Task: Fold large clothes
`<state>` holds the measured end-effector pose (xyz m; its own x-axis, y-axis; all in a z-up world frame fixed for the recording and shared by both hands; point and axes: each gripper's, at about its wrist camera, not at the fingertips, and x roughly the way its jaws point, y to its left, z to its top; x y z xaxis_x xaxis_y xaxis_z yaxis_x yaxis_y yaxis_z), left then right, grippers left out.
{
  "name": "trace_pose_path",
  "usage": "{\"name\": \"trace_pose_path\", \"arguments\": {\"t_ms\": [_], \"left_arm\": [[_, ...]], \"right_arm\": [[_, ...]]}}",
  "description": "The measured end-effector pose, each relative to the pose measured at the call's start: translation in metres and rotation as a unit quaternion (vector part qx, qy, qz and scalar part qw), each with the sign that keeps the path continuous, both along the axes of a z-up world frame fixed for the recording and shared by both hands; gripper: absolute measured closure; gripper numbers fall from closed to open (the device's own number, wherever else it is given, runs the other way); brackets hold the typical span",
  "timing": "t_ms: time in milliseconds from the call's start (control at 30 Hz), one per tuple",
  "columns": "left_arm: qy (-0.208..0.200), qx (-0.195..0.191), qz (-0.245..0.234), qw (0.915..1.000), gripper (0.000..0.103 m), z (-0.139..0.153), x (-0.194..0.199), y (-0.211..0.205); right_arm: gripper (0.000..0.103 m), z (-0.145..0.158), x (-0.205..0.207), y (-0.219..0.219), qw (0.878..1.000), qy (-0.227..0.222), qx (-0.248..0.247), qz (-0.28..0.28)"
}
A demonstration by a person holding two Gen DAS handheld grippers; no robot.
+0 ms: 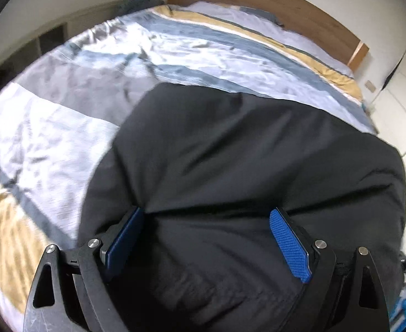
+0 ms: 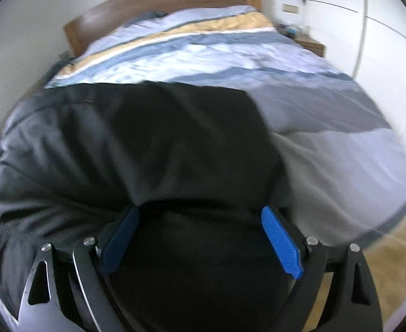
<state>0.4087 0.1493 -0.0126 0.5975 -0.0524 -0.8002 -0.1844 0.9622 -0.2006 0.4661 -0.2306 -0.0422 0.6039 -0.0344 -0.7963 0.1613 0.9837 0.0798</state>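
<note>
Matt black cloth garment, wooden headboard

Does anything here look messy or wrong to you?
Nothing looks damaged or spilled. The large black padded garment lies bunched and creased on the striped blue, white and yellow bedspread, not yet neatly folded. The bedspread is rumpled too. Both views are blurred, so fine detail is hard to judge.

No text, label, brand, number or sign can be read in either view. The black garment, nearest the cameras, bears no legible print. The small beige wall plate, up beyond the garment by the bed's far end, is blank or too blurred to make out.
</note>
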Motion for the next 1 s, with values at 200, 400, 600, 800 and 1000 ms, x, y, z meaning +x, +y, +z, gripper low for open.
{"name": "trace_pose_path", "arguments": {"t_ms": [200, 400, 600, 800, 1000], "left_arm": [[-0.052, 0.013, -0.020, 0.9984, 0.012, 0.020, -0.047, -0.022], [-0.078, 0.009, -0.041, 0.9961, 0.012, 0.023, -0.079, -0.036], [-0.094, 0.033, -0.050, 0.9937, 0.012, 0.011, -0.094, -0.044], [-0.111, 0.054, -0.056, 0.9908, 0.012, -0.002, -0.101, -0.048], [-0.116, 0.062, -0.059, 0.9895, 0.011, -0.006, -0.103, -0.048]], "right_arm": [[0.013, 0.027, -0.034, 0.007, 0.999, -0.043, 0.007, 0.015], [0.013, 0.041, -0.070, 0.059, 0.993, -0.082, -0.002, 0.088], [0.013, 0.032, -0.080, 0.083, 0.990, -0.087, 0.012, 0.109], [0.013, 0.013, -0.079, 0.089, 0.991, -0.080, 0.017, 0.110], [0.013, 0.004, -0.081, 0.076, 0.992, -0.086, 0.021, 0.094]]}}
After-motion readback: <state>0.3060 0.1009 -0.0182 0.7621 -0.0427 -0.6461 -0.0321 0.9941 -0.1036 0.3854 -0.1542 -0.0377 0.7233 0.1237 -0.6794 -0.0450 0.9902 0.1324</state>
